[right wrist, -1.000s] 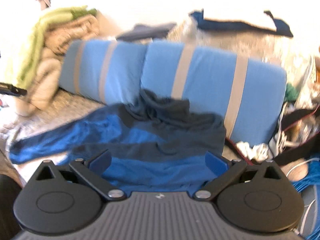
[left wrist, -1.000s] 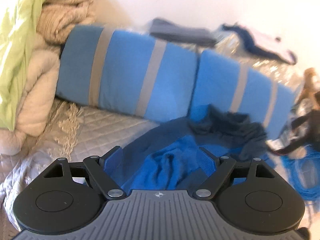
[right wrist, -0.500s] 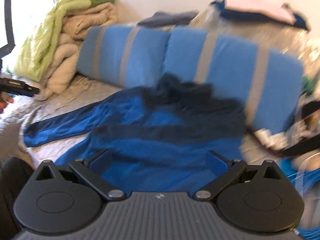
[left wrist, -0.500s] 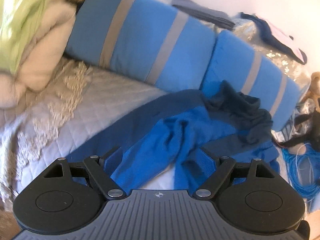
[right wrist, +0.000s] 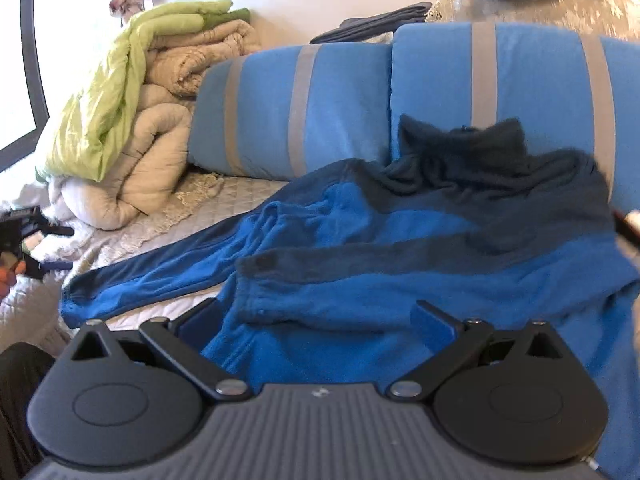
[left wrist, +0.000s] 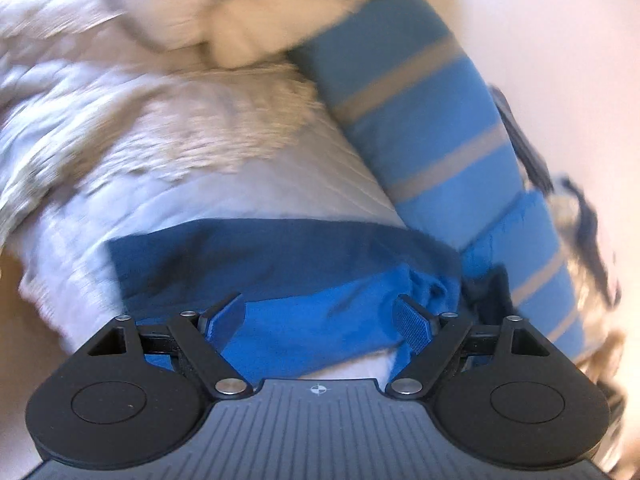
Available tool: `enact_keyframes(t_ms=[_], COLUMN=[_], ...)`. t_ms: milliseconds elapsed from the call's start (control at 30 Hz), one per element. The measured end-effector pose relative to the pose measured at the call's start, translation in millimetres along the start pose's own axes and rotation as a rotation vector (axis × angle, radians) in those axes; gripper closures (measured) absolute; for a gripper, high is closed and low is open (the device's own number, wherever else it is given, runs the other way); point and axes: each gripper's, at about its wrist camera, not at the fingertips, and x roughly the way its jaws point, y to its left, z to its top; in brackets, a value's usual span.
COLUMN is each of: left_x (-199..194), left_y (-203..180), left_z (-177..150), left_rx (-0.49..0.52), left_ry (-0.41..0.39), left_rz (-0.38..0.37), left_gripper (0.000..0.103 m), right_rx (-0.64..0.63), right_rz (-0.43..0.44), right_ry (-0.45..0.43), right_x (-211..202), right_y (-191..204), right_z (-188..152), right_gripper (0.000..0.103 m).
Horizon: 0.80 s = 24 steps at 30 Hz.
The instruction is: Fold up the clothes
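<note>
Left wrist view: the camera has swung sharply left and downward since half a second ago, and the frame is motion-blurred. The left gripper [left wrist: 318, 318] now hovers over the outstretched sleeve [left wrist: 280, 264] of the blue fleece jacket, near the cuff, jaws spread wide and holding nothing. This suggests the sleeve is about to be taken and folded inward. The quilted bedcover [left wrist: 240, 192] lies beneath.

Right wrist view: the right gripper [right wrist: 320, 320] has closed in on the jacket [right wrist: 400, 272], which lies spread on the bed, collar against the striped cushions [right wrist: 320, 92]. Jaws open, empty, poised above the lower body panel.
</note>
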Motion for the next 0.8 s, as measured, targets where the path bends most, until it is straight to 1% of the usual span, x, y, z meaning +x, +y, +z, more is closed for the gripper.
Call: enact_keyframes(t_ms=[67,167,233,300,367,433,533,633,800], left_x=[-9.3,-18.1,-22.4,-21.1,-15.7,-7.5,6.2,20.3,28.7], left_y=[28.5,64.1,83.9,98.4,110.6,124.7,140.3,147.8,156.3], left_z=[-2.4,-12.0,-22.1,-32.9,-42.0,-50.3,-60.8,-70.9,-78.7], left_rx=[-0.077,-0.181,-0.242,-0.287,-0.331,-0.387,-0.444,-0.478,-0.538], left_ry=[-0.020,-0.037,-0.050,-0.051,-0.043,-0.052,-0.107,-0.134,-0.199], left_rz=[-0.005,0.010,0.009,-0.012,-0.053,-0.113,-0.223,-0.306,-0.389], left_gripper=[0.022,0.022,0.022,0.022,0.022,0.022,0.024,0.024,0.024], right_rx=[-0.013,-0.054,-0.028,-0.002,0.007,0.009,0.022,0.048,0.082], right_rz=[0.007,0.008,0.012,0.019,0.020,0.015,0.026,0.037,0.011], right_ry=[0.001,-0.002,0.008,0.014,0.013,0.013,0.023,0.052,0.057], right_x=[1.6,0.7,1.4,2.0,2.5,3.4,5.2,8.0,8.7], right_y=[2.7,8.5,5.7,2.7,1.7,1.9,0.9,-2.8,-9.3], right_z=[-3.8,-3.4,-3.4,-2.7,-2.5,-2.4,-2.9,-3.8,-4.7], right_gripper=[0.000,0.000,0.000,0.000,0.000,0.000,0.000,0.000,0.000])
